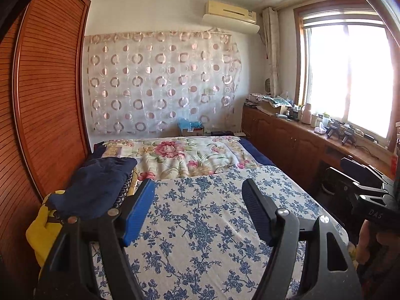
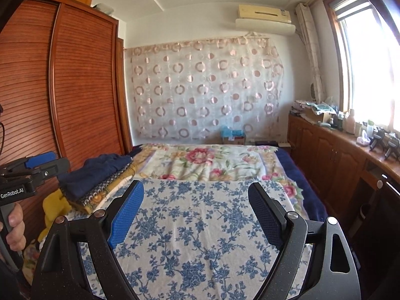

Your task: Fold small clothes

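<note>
**Both grippers empty above the blue-flowered cloth**

In the left wrist view the left gripper [image 1: 200,210] fills the lower middle of the frame, its blue pads spread apart with nothing between them; only the blue-flowered cloth [image 1: 200,225] shows in the gap. The right gripper [image 1: 370,195] pokes in at the right edge, seen side-on, so this view does not say how its jaws stand. A hand [image 1: 375,240] grips its handle below.

The right wrist view settles that: the right gripper [image 2: 197,210] stands wide apart and empty over the same cloth [image 2: 200,237]. Here the left gripper [image 2: 37,165] appears at the left edge, with fingers [image 2: 15,227] wrapped around its handle.

The stack of folded clothes [image 1: 100,187] sits at the left of centre in both views, beside the cloth's left edge. The right view shows its layers [image 2: 97,182] (navy on top, a dotted dark piece, then yellow and white), which the left view mostly hides under the navy top. A yellow garment [image 1: 42,232] lies lower left of the stack, against the wooden wardrobe [image 1: 50,100]. A floral blanket [image 1: 180,155] covers the bed beyond the cloth.
</note>
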